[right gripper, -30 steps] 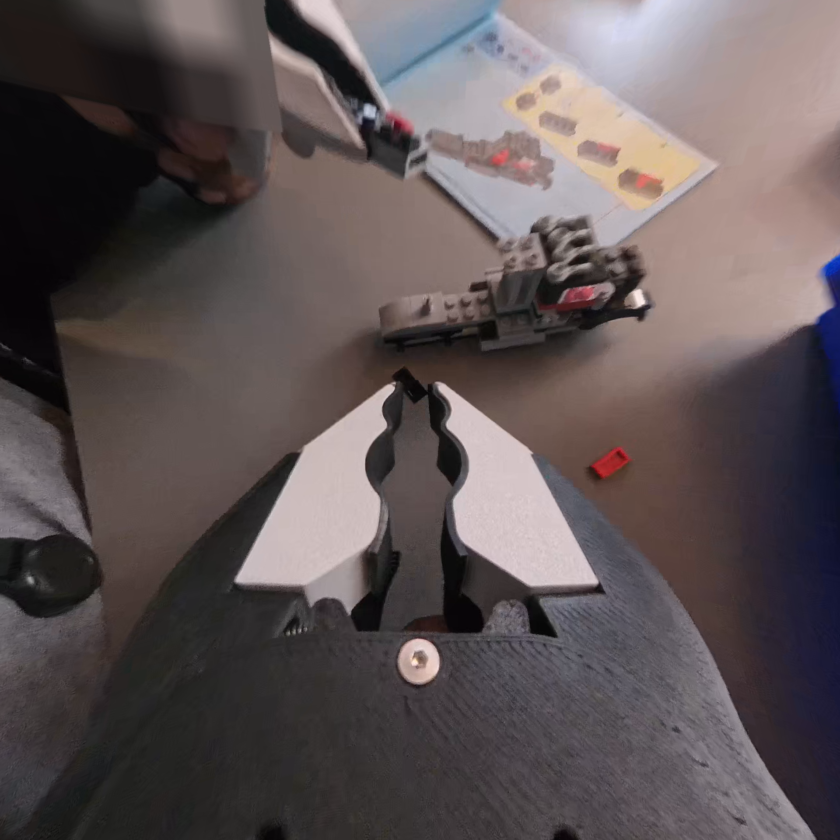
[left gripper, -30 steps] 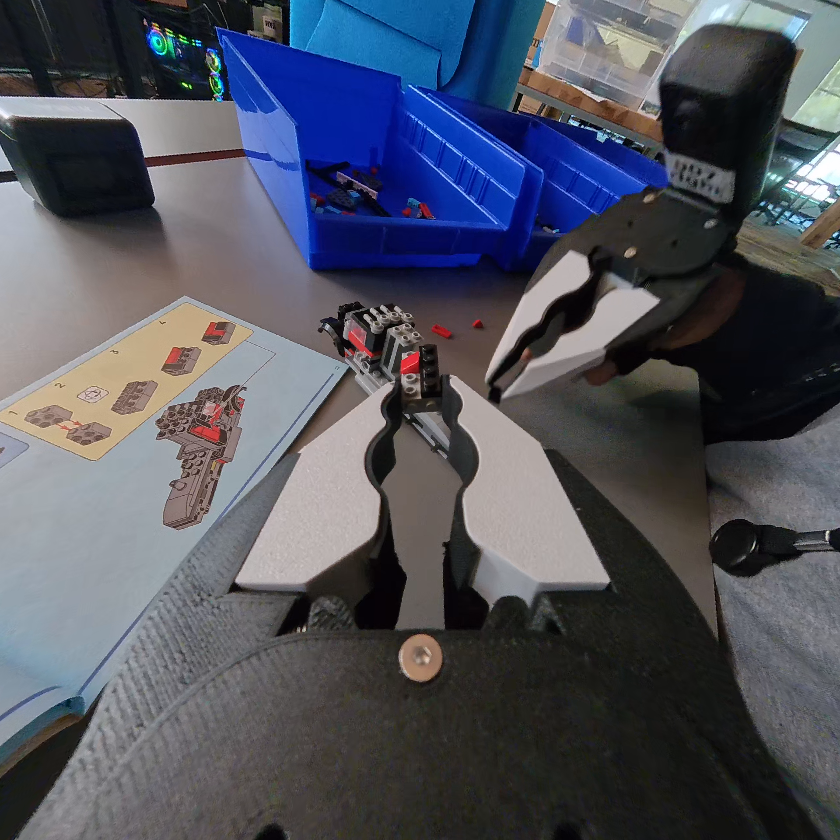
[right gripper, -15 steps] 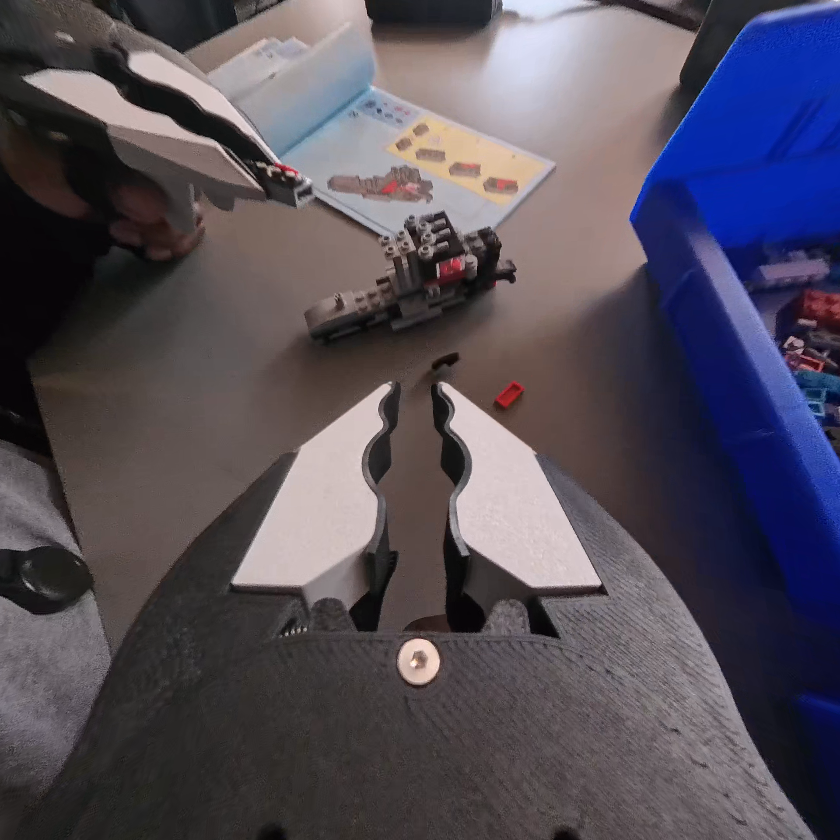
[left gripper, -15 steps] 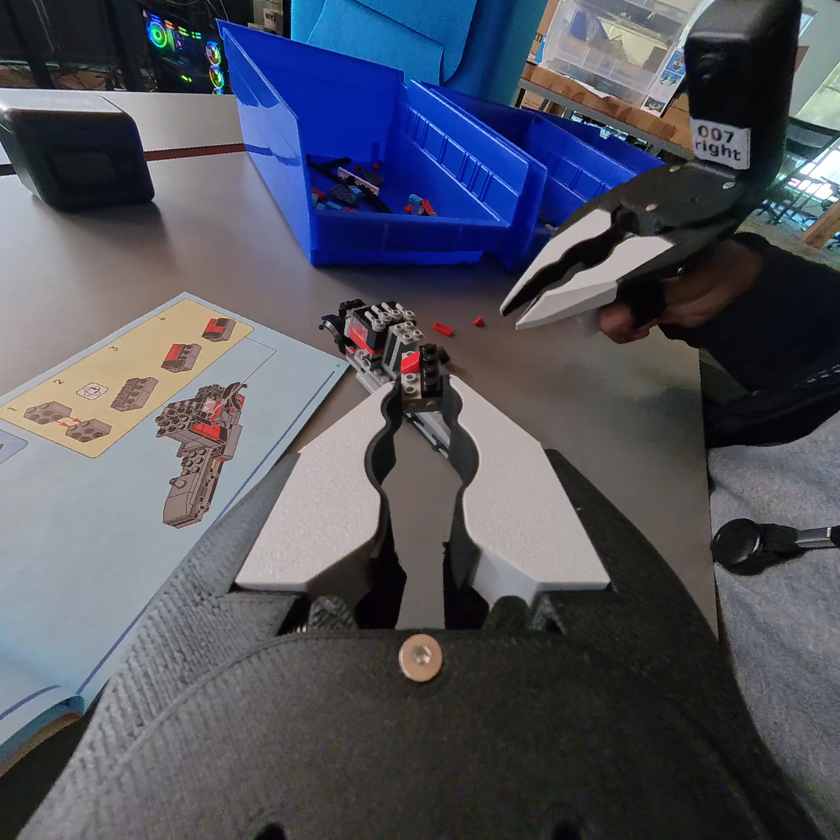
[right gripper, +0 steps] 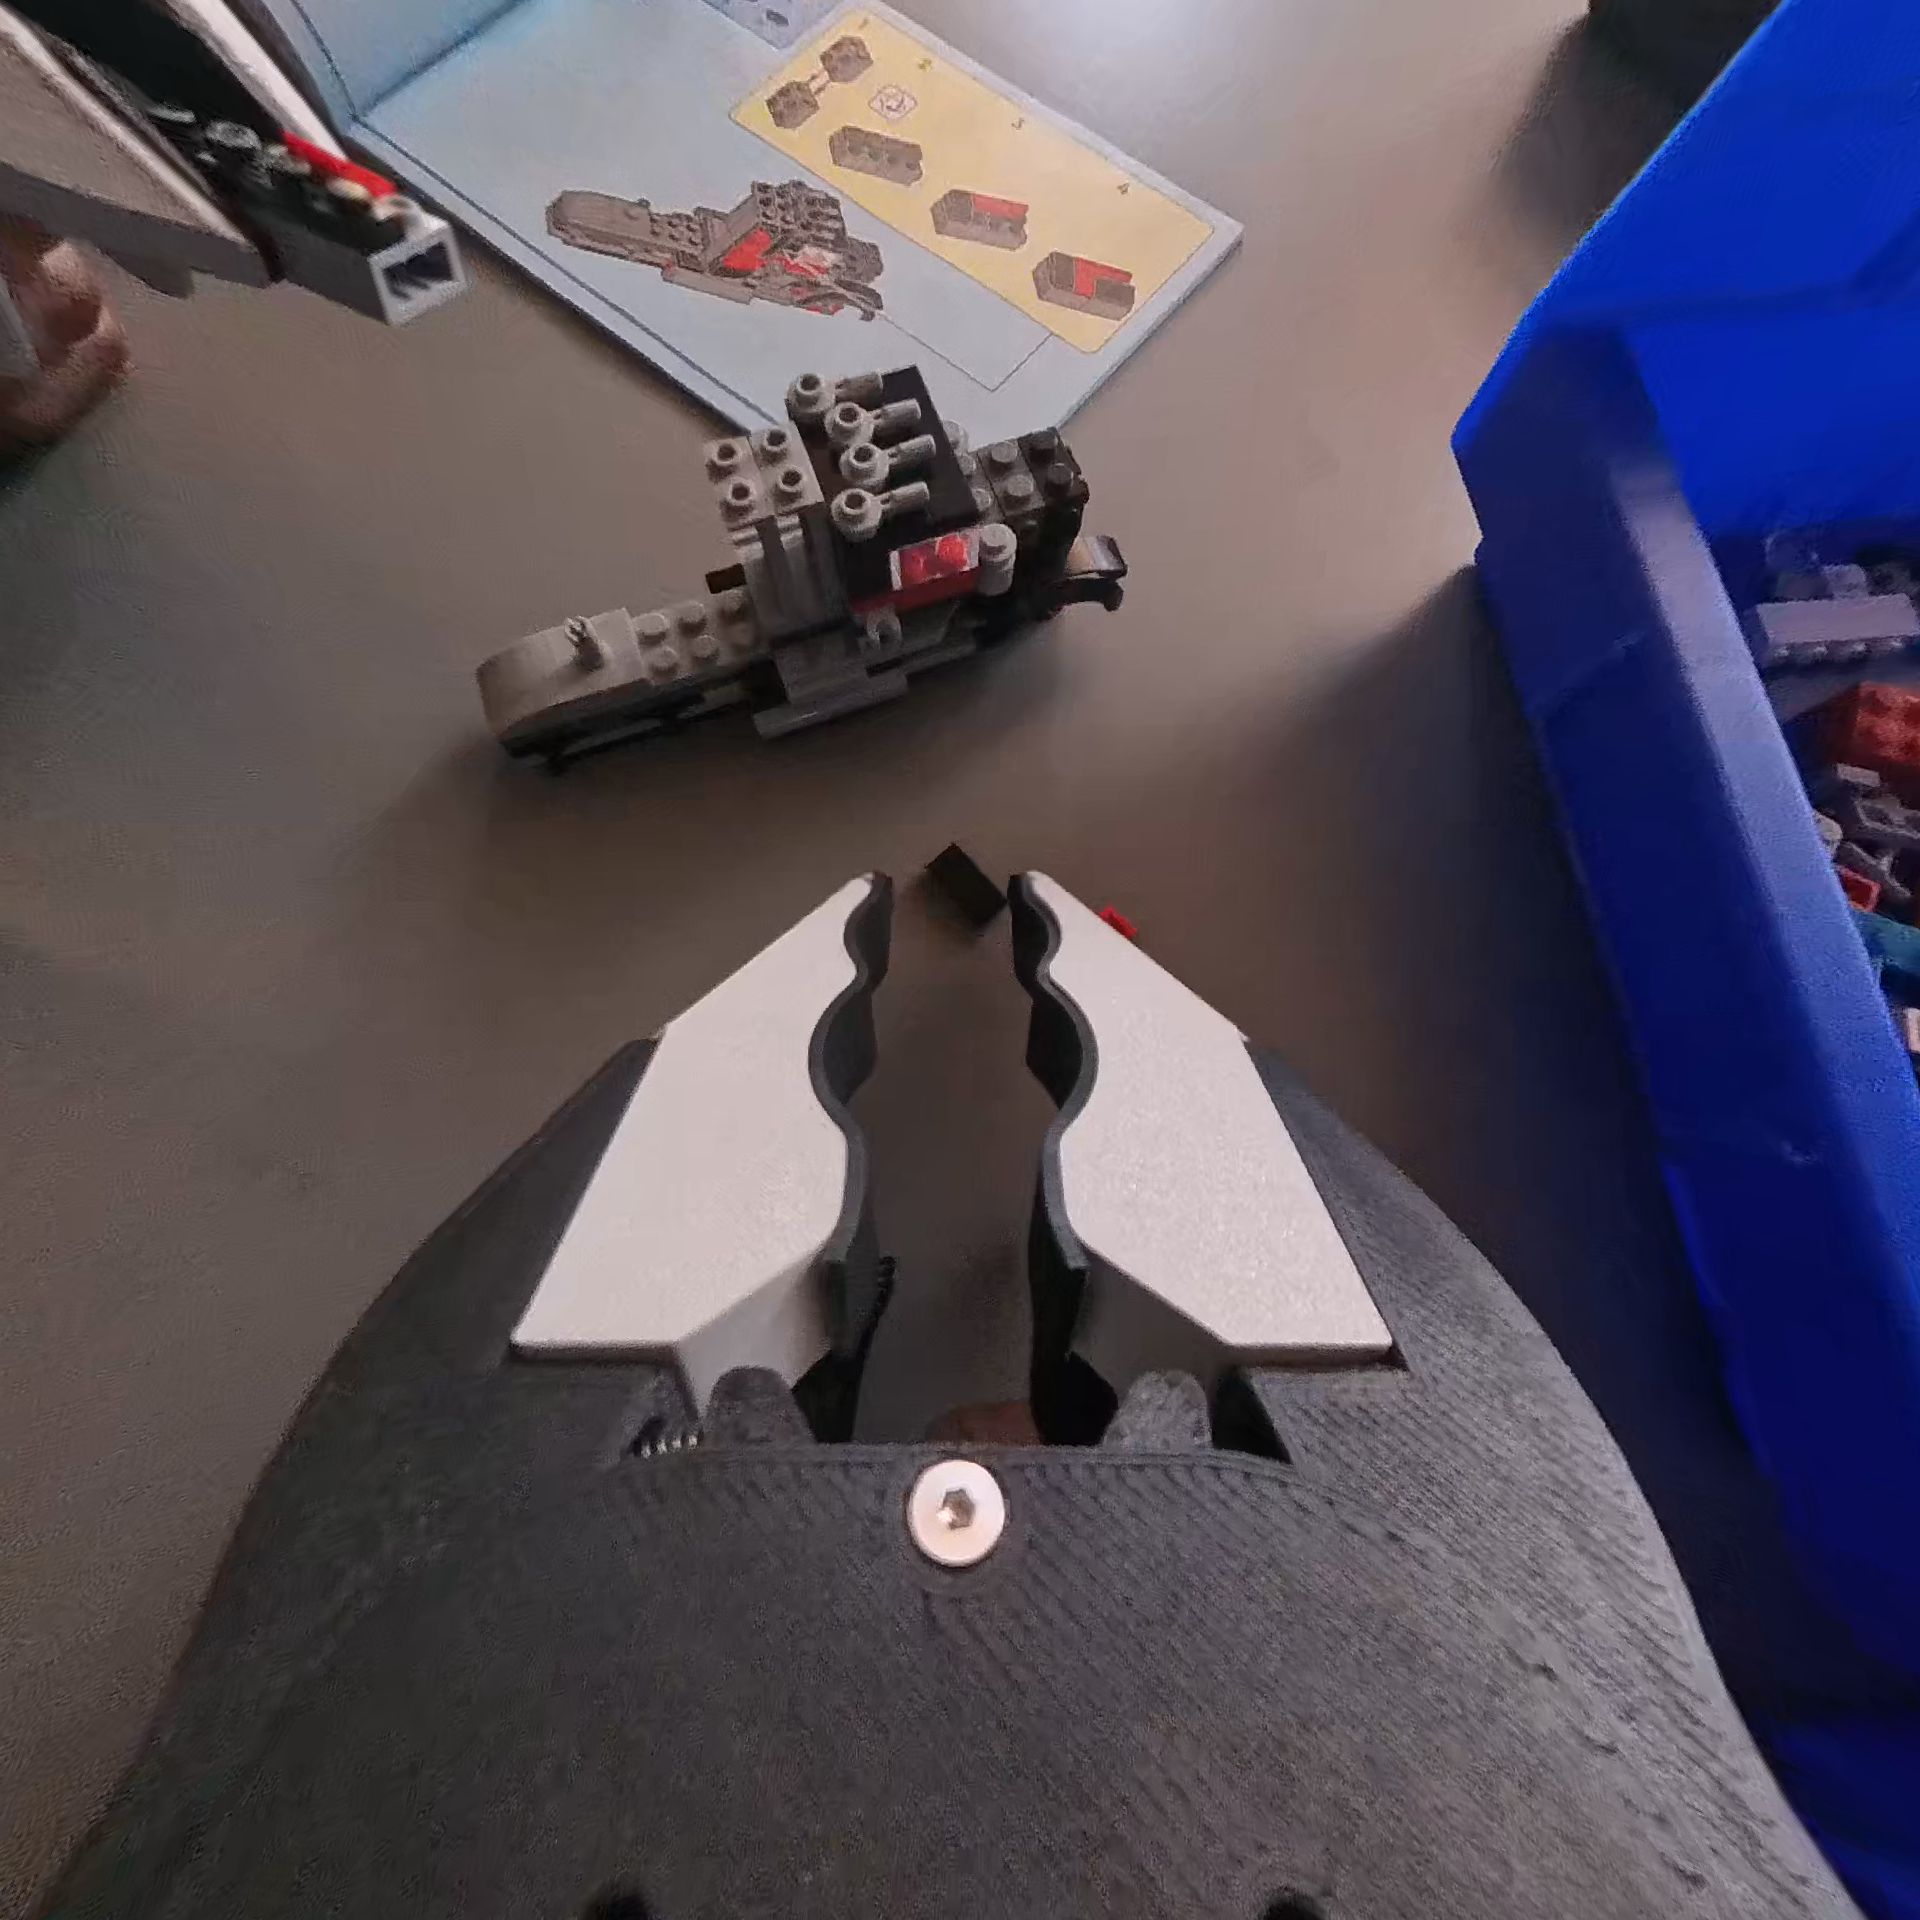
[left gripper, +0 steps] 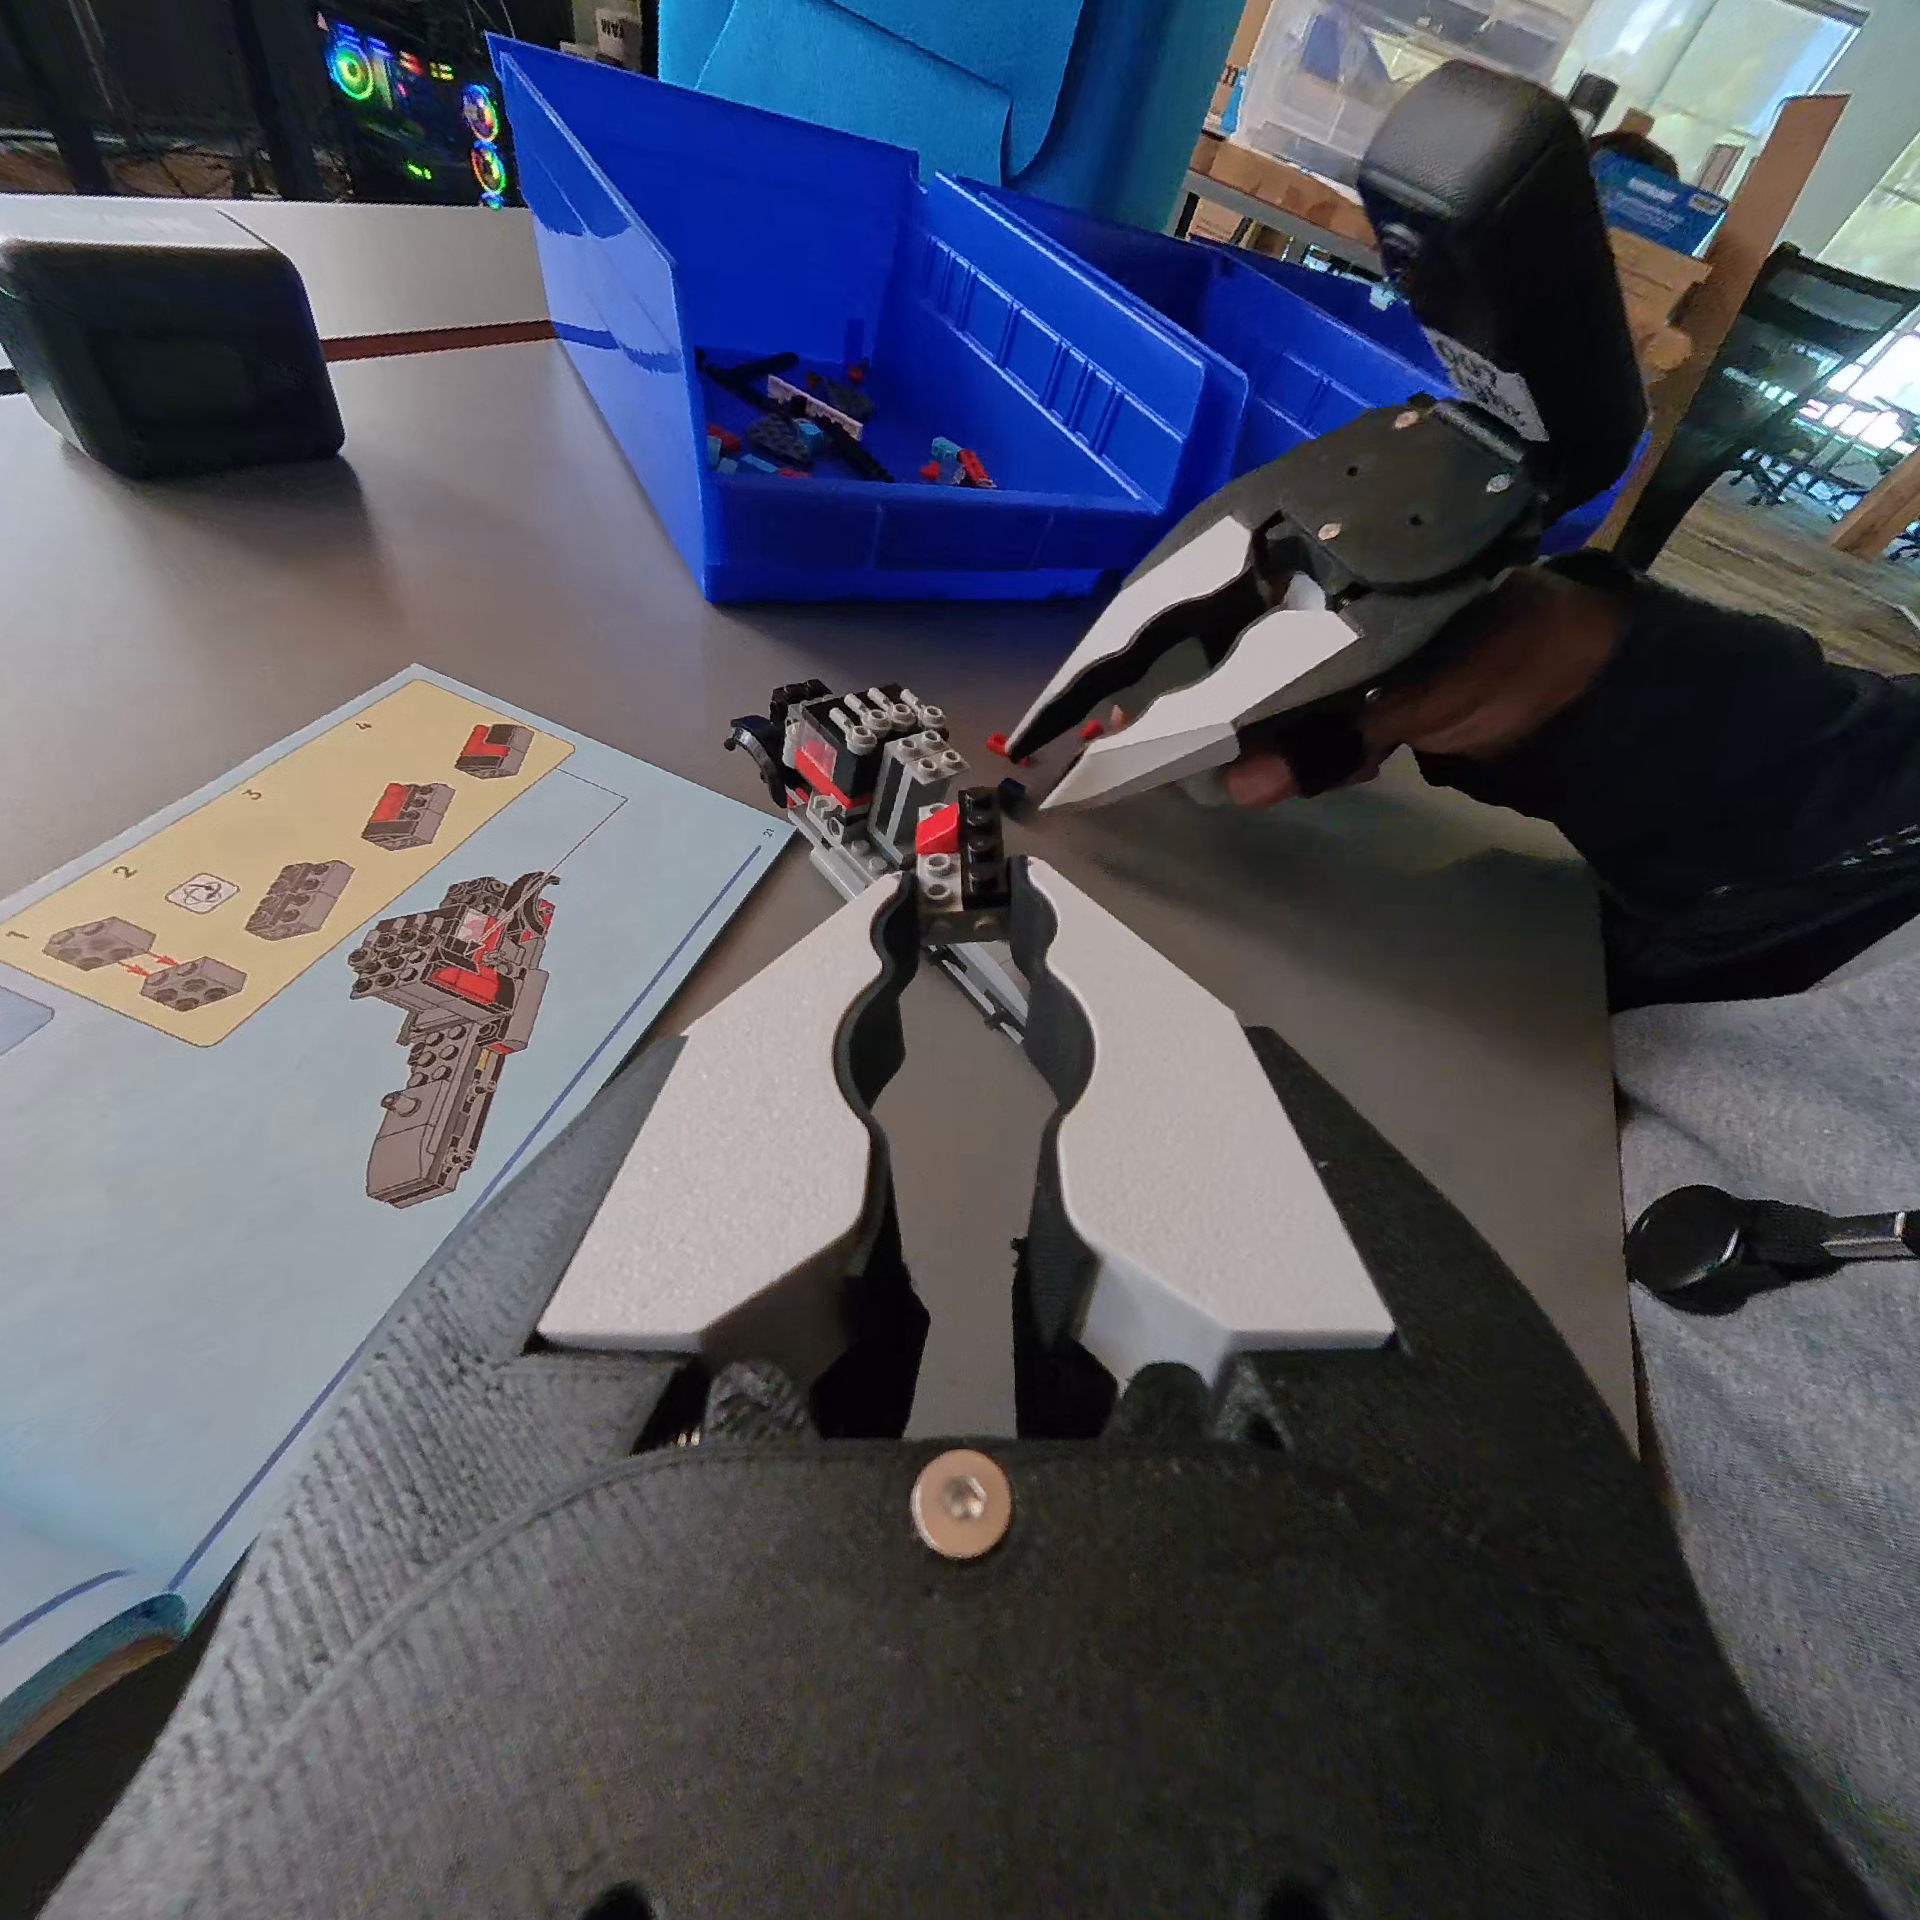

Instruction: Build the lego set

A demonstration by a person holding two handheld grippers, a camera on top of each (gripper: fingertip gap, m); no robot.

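My left gripper (left gripper: pixel 963 883) is shut on a small sub-assembly (left gripper: pixel 966 847) of grey, black and red bricks, held above the table near the model's nose. The grey, black and red lego model (right gripper: pixel 790 582) lies on the dark table; it also shows in the left wrist view (left gripper: pixel 862 753). My right gripper (right gripper: pixel 951 890) is open and low over the table, with a tiny black piece (right gripper: pixel 961 899) lying between its tips. In the left wrist view the right gripper (left gripper: pixel 1029 777) points down just right of the model. The left gripper (right gripper: pixel 343 244) with its sub-assembly (right gripper: pixel 416 265) shows at top left.
The open instruction booklet (left gripper: pixel 312 987) lies left of the model, also seen beyond it in the right wrist view (right gripper: pixel 935 177). Blue bins (left gripper: pixel 883 364) of loose bricks stand behind; one (right gripper: pixel 1714 727) is close on the right. A small red piece (right gripper: pixel 1117 920) lies by the right finger. A black box (left gripper: pixel 166 353) sits far left. One gripper's finger ends stand about 12 cm off the other's.
The right gripper let the black piece fall to the table, swung toward the bin, then came back down with open fingers on either side of the piece. The left gripper kept its hold, almost still.
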